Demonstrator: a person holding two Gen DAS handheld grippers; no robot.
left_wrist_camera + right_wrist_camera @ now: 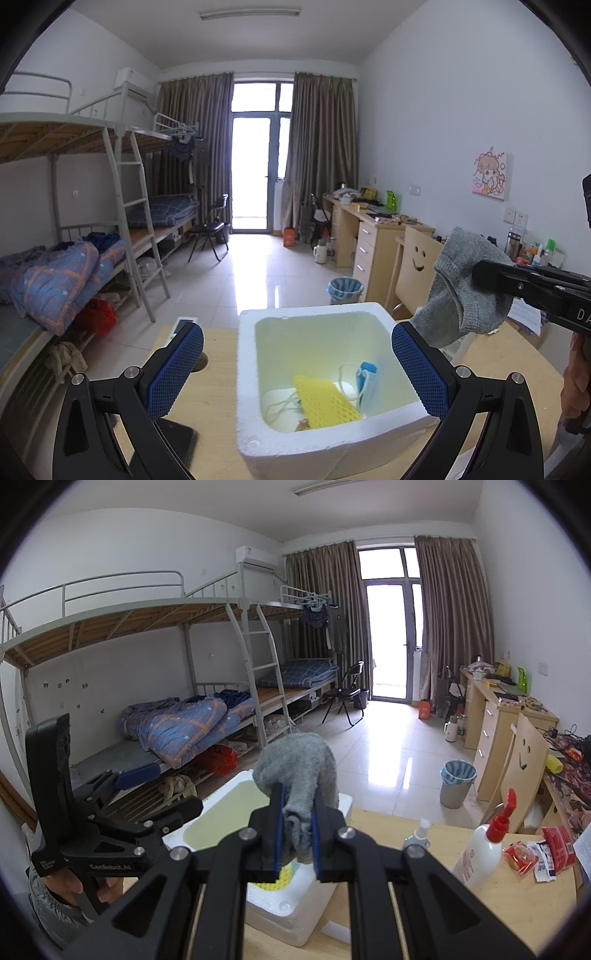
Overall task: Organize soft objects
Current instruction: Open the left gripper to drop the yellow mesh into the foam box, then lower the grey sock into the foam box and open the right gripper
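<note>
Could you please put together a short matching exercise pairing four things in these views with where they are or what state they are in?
Things:
1. grey sock
2. yellow mesh pad
3. left gripper
4. pump bottle

Places or states:
A. standing on the table, right of the foam box
B. jaws wide open, nothing between them
C. clamped in the right gripper
D. lying inside the box

Pairs: 1-C, 2-D, 3-B, 4-A

White foam box (295, 915): interior mostly hidden behind right gripper (297, 843) and grey knitted sock (299, 771). Yellow perforated sponge (275, 882) barely visible. Small coloured item under sponge, left view (303, 425): unidentifiable. Dark flat phone-like slab (177, 446) partly hidden.
</note>
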